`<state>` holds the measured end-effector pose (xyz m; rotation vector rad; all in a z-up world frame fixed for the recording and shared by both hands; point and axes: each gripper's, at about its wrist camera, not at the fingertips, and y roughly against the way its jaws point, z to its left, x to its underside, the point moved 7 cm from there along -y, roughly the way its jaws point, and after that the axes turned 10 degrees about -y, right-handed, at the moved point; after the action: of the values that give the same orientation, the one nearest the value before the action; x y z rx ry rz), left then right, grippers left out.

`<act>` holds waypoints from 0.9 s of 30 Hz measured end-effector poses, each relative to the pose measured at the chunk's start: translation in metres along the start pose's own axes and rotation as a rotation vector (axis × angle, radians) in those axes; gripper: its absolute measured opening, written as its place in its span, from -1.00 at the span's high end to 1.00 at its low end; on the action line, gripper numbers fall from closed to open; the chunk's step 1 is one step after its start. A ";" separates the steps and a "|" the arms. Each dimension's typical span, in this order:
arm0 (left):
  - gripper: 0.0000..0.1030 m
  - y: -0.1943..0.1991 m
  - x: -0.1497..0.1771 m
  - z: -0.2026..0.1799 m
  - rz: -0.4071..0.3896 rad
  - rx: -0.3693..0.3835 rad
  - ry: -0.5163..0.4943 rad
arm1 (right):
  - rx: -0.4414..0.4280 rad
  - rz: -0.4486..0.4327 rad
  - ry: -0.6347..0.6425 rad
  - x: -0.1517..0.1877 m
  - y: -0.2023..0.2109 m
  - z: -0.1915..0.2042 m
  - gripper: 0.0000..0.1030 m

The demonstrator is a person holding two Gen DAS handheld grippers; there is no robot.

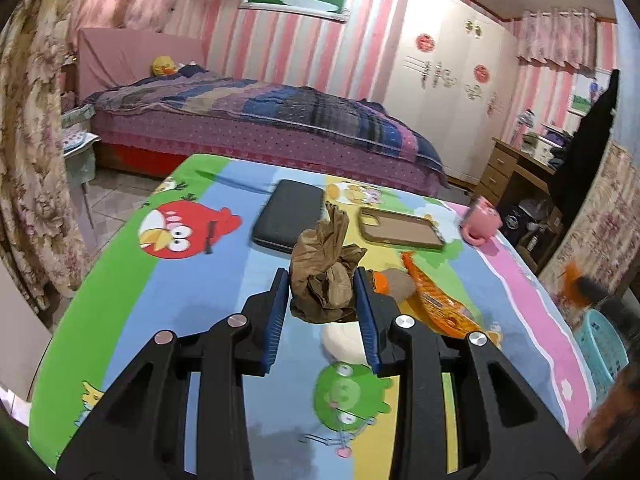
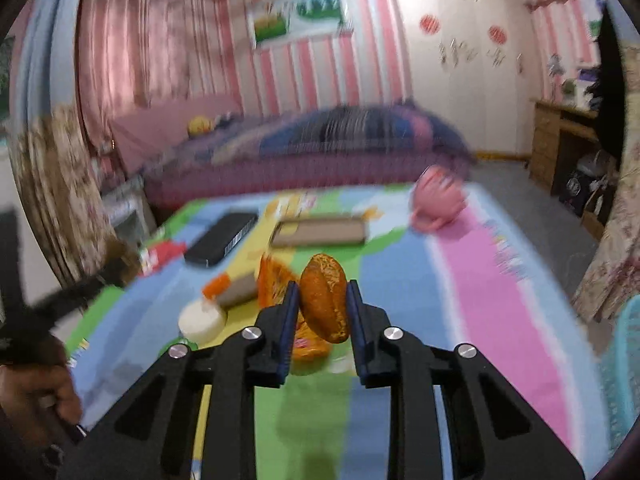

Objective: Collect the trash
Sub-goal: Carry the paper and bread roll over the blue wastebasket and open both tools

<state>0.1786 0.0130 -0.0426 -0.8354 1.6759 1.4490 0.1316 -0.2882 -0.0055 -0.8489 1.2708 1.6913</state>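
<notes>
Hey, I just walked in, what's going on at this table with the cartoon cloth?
A person is clearing trash with a hand-held gripper in each hand. The left hand-held gripper is shut on a crumpled brown paper wad, held above the table. The right hand-held gripper is shut on a brown bread roll. Still on the cloth are an orange snack wrapper, a white round lid, a black case, a phone case and a pink mug. A teal basket stands beside the table.
</notes>
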 end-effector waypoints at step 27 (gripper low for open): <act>0.37 0.023 -0.050 -0.405 -0.049 0.516 -0.358 | 0.441 -0.314 -0.317 -0.036 0.197 -0.281 0.52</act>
<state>0.1331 -0.3848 0.0415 -0.3065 1.6254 0.9878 -0.0226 -0.5947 0.0320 -0.4632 1.1582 1.1782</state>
